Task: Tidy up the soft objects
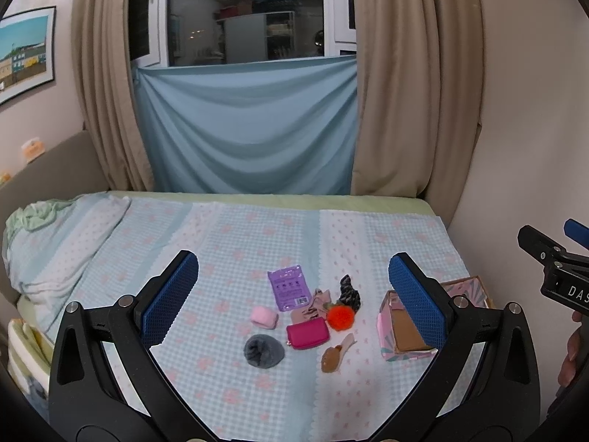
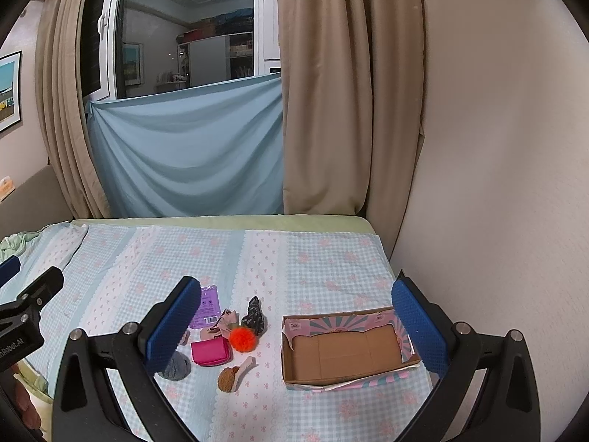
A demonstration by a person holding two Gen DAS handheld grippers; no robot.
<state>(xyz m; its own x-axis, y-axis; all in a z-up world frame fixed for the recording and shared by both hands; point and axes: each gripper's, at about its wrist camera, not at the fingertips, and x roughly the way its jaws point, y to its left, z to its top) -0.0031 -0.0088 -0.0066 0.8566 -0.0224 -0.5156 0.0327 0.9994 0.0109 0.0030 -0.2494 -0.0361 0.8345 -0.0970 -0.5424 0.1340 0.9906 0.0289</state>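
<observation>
Several small soft objects lie grouped on the checked bedspread (image 1: 257,243): a purple packet (image 1: 289,287), a pink roll (image 1: 264,317), a grey beanie (image 1: 263,350), a magenta pouch (image 1: 307,334), an orange pompom (image 1: 340,316), a dark patterned sock (image 1: 349,291) and a brown hedgehog toy (image 1: 333,357). An open, empty cardboard box (image 2: 346,350) sits to their right. My left gripper (image 1: 294,302) is open and empty above the pile. My right gripper (image 2: 296,329) is open and empty, over the gap between pile and box.
A rumpled pillow (image 1: 55,243) lies at the bed's left. A wall (image 2: 497,184) borders the bed on the right. Beige curtains (image 1: 405,92) and a blue hanging sheet (image 1: 246,129) stand behind the bed's far edge.
</observation>
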